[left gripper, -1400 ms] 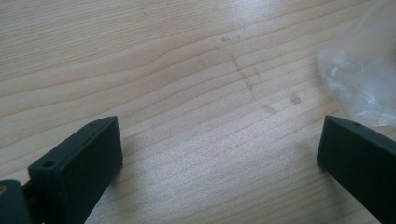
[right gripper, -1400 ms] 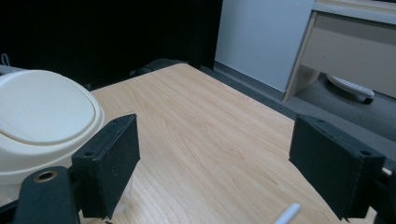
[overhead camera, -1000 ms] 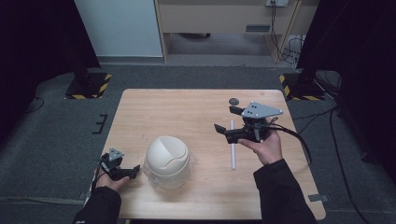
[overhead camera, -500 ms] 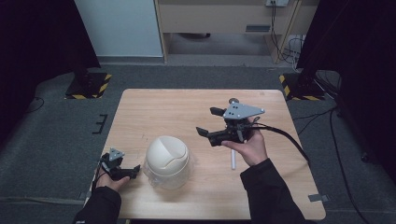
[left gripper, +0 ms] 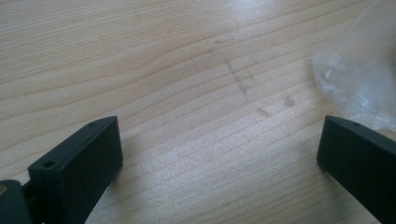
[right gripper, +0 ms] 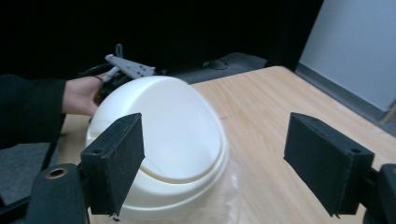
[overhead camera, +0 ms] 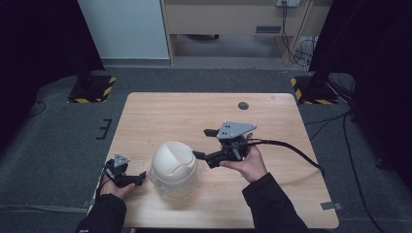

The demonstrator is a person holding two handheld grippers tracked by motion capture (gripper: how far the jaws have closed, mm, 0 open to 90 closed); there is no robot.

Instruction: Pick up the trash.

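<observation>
On the table point(overhead camera: 160, 116), both tools gape wide beside a white-lidded clear container point(overhead camera: 174, 162).

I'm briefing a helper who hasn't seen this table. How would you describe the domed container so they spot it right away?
Start at the light wooden table and look to its near edge, left of centre. There, between the two hand-held grippers, stands the container: a clear plastic body under a cream-white domed lid. It is the only pale, rounded thing there; the grippers are black.
</observation>
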